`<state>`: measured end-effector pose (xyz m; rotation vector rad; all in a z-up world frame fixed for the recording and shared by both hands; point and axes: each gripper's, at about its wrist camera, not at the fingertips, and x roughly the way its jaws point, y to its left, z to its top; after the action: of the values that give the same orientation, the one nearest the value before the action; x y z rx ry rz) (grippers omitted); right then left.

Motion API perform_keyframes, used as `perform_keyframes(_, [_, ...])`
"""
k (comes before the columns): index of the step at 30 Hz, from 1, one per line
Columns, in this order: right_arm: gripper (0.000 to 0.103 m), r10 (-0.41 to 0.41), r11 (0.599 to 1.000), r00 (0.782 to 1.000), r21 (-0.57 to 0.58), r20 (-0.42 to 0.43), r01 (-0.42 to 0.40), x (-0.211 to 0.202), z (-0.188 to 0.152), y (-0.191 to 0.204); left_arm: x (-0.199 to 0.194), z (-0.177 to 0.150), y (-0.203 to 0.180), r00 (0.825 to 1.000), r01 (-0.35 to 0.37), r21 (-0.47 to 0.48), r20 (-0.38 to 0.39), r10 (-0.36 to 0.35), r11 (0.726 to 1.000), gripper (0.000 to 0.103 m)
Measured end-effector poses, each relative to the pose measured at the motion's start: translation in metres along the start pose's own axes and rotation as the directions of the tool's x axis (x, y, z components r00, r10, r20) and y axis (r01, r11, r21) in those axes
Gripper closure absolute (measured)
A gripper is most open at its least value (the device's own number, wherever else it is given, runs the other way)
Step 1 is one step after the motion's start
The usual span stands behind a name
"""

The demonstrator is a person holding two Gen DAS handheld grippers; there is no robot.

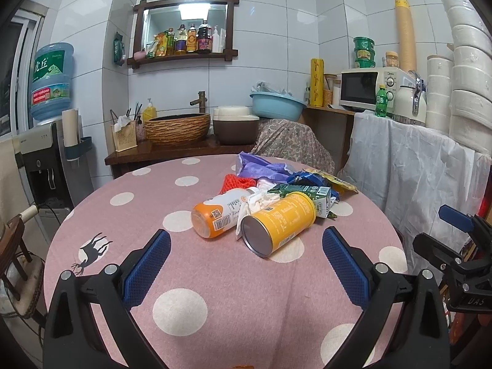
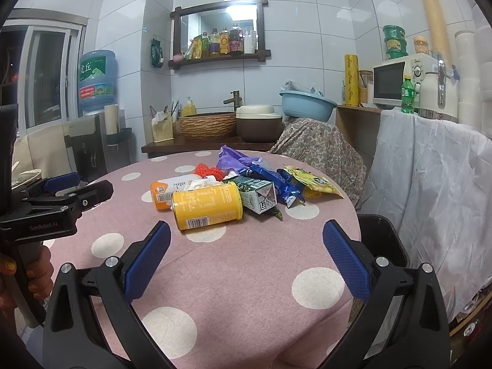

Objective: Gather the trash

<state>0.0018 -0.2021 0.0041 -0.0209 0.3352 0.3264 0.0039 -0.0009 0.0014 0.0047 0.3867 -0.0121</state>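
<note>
Your left gripper [image 1: 246, 258] hovers with jaws spread wide and empty, low over the pink dotted table [image 1: 184, 276]. At its 12 o'clock lies the trash pile: orange bottle [image 1: 215, 216], then yellow can [image 1: 276, 223] on its side, open end toward you, likely nearest to grasp. Your right gripper [image 2: 246, 258] is likewise released and empty. A black bin [image 2: 381, 240] sits at its 3 o'clock, beside the table edge, probably for drop-off.

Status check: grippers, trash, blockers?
Left gripper open, empty. Right gripper open, empty. Trash pile untouched on table. Yellow can nearest, path clear.
</note>
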Motion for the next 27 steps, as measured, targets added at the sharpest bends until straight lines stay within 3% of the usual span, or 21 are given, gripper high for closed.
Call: perform_keyframes(27, [0.005, 0.005, 1.0, 1.0, -0.015, -0.017, -0.005, 0.007, 0.001, -0.001, 0.015, -0.003, -0.001, 0.998, 0.038, 0.002, -0.056, -0.038, 0.999, 0.005])
